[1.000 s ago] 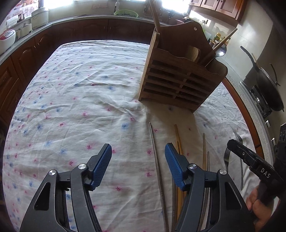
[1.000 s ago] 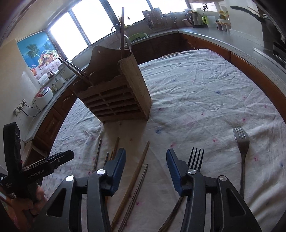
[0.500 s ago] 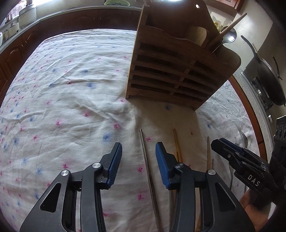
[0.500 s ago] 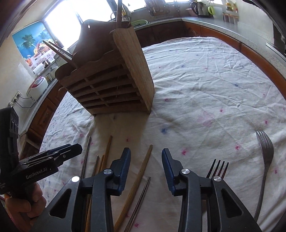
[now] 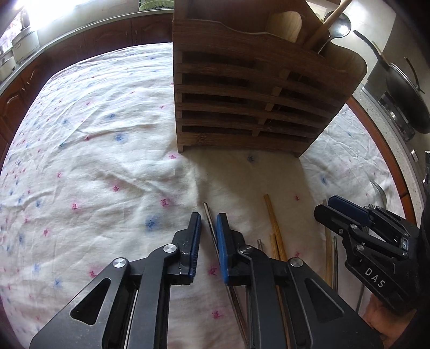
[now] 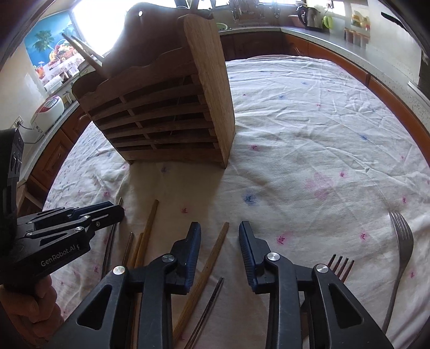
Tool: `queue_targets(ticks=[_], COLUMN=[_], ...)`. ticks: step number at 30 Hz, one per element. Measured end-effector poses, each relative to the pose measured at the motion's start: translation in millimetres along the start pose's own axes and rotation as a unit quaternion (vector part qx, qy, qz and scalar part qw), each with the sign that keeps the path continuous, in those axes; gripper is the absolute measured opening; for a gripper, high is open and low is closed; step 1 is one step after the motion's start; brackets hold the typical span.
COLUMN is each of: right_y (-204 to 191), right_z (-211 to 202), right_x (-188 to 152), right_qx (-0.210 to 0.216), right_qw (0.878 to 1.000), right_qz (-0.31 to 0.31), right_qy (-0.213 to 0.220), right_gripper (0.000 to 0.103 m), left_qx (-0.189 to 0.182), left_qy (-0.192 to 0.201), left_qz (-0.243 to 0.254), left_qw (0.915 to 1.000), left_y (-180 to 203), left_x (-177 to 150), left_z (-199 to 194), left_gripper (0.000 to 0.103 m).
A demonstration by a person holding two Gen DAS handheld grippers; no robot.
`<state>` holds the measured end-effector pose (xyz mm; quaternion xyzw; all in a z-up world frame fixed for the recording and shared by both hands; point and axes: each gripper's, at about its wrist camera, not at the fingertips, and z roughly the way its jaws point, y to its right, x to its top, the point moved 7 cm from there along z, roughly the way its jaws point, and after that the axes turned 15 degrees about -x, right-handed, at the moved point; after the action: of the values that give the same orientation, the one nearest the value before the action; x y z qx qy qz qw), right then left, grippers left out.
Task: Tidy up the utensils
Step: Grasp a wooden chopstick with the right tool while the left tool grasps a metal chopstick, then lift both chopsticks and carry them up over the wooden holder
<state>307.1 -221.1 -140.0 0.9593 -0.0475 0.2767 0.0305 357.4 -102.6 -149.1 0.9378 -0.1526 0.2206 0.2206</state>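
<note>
Both claws tilt steeply down — left claw pinching metal chopstick

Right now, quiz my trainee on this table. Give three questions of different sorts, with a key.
1. What lies between the jaws of the left gripper?
2. True or false: the rack holds no utensils.
3. The silver fork lies: A) in the rack, B) on the cloth, C) under the rack.

Key:
1. A metal chopstick.
2. False. A wooden spoon stands in it.
3. B.
</note>
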Motion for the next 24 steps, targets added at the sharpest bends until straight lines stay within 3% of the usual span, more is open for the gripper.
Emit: queue_targets(ticks=[3, 4, 6, 15, 24], right_y=[-5, -6, -8, -3, -2], right_z=[0, 0, -1, -25, -67], right_x=[-2, -3, -2, 6, 12], right_qx=[-0.032, -0.039, -0.039, 0.046, 0.08], right_qw=[0.999, 0.999, 0.999, 0.998, 0.995], right_qz=[-0.021, -0.025, -0.024, 0.027, 0.033], right_qy=[0.011, 0.014, 0.014, 0.015, 0.045], right_gripper=[0.02, 0.012, 0.01, 0.004, 0.004], left_qx=[0.006, 0.012, 0.021, -0.037, -0.066], left_qy=[0.004, 0.005, 0.004, 0.029, 0.082], left_qz=[0.005, 0.008, 0.014, -0.035, -0.046], left_qw=[1.0, 0.9999, 0.9997, 0.9982, 0.9934], left_y=[0, 0, 4, -5, -1], left_x=[1, 2, 2, -6, -14], left_z=[1, 1, 2, -31, -95], left_gripper=[0.006, 0.006, 0.005, 0.004, 0.004])
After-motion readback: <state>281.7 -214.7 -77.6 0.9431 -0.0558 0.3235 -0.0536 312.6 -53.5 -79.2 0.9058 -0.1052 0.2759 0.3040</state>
